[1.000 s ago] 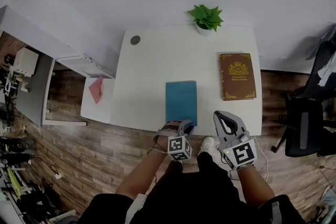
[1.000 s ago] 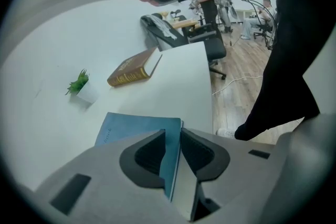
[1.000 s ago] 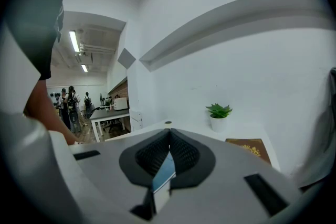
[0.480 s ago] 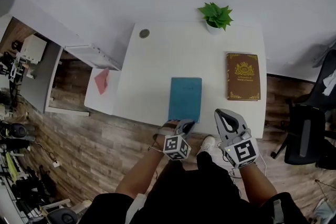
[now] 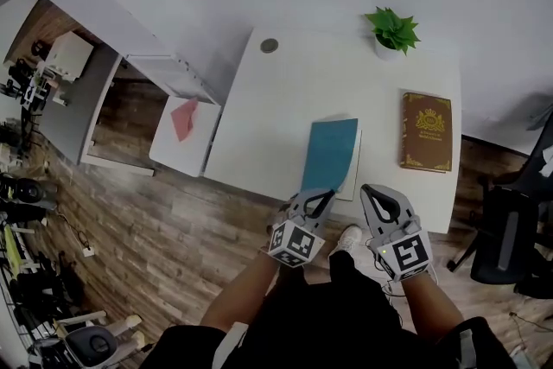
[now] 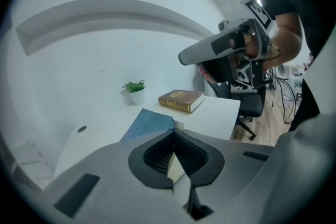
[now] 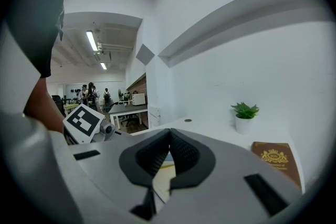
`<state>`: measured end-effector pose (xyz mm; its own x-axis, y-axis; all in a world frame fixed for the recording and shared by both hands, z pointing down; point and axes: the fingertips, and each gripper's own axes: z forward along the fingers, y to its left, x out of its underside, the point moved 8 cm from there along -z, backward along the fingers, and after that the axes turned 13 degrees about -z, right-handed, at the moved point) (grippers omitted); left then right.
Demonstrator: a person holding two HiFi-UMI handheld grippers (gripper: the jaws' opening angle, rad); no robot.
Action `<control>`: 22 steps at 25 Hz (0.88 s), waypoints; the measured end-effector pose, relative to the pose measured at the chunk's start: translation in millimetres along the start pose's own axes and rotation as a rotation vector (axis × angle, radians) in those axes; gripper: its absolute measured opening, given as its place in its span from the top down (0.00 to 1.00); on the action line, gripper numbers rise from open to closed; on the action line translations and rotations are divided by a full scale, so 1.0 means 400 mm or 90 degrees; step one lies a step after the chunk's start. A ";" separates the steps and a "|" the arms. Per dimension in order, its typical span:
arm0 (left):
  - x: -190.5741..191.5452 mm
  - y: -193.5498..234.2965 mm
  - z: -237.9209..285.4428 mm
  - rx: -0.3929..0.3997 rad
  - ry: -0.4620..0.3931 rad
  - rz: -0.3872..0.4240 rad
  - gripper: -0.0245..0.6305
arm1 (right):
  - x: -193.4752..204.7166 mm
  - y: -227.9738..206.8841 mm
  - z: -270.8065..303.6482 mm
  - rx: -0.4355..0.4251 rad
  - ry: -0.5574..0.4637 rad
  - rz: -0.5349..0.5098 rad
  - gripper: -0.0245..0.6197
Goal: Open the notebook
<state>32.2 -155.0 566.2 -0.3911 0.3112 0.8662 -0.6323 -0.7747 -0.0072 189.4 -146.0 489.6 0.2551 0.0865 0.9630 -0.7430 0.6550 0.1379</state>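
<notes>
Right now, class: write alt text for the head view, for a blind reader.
The left gripper pinches the near edge of the blue notebook's cover, lifted off its white pages on a table. The right gripper hovers shut alongside; a brown book lies right.

A white rectangular table (image 5: pixel 285 104) is seen ahead of both grippers. A thin rectangular teal notebook (image 5: pixel 328 153) lies at the table's near edge, directly ahead of the left gripper (image 5: pixel 321 196), with its cover tilted up off a white page. A brown hardcover book with gold ornament (image 5: pixel 426 132) is laid flat beyond the right gripper (image 5: pixel 378 190), apart from the notebook. A green leafy plant in a white pot (image 5: pixel 392 31) is stood at the far edge, further beyond the right gripper. A small round grey disc (image 5: pixel 270 46) is seen near the far corner, beyond the left gripper and to its left.
</notes>
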 end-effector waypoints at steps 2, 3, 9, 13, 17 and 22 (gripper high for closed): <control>-0.005 0.025 -0.031 -0.020 -0.038 -0.050 0.95 | -0.008 0.011 0.009 0.001 0.004 -0.007 0.96; -0.004 0.037 -0.047 -0.032 -0.057 -0.073 0.95 | -0.011 0.014 0.012 0.003 0.005 -0.013 0.96; 0.048 0.105 -0.138 -0.100 -0.121 -0.203 0.95 | -0.050 0.033 0.031 0.025 0.000 -0.037 0.96; 0.102 0.160 -0.182 -0.137 -0.151 -0.303 0.95 | -0.074 0.048 0.046 0.037 0.005 -0.042 0.96; 0.122 0.225 -0.217 -0.167 -0.180 -0.371 0.95 | -0.092 0.066 0.065 0.040 0.006 -0.051 0.96; 0.162 0.324 -0.242 -0.219 -0.181 -0.417 0.96 | -0.115 0.091 0.091 0.039 0.006 -0.057 0.96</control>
<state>-139.8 -181.8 572.9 0.2880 0.4565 0.8418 -0.8642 -0.2549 0.4339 128.0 -153.3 458.8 0.3274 0.0365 0.9442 -0.7537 0.6127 0.2376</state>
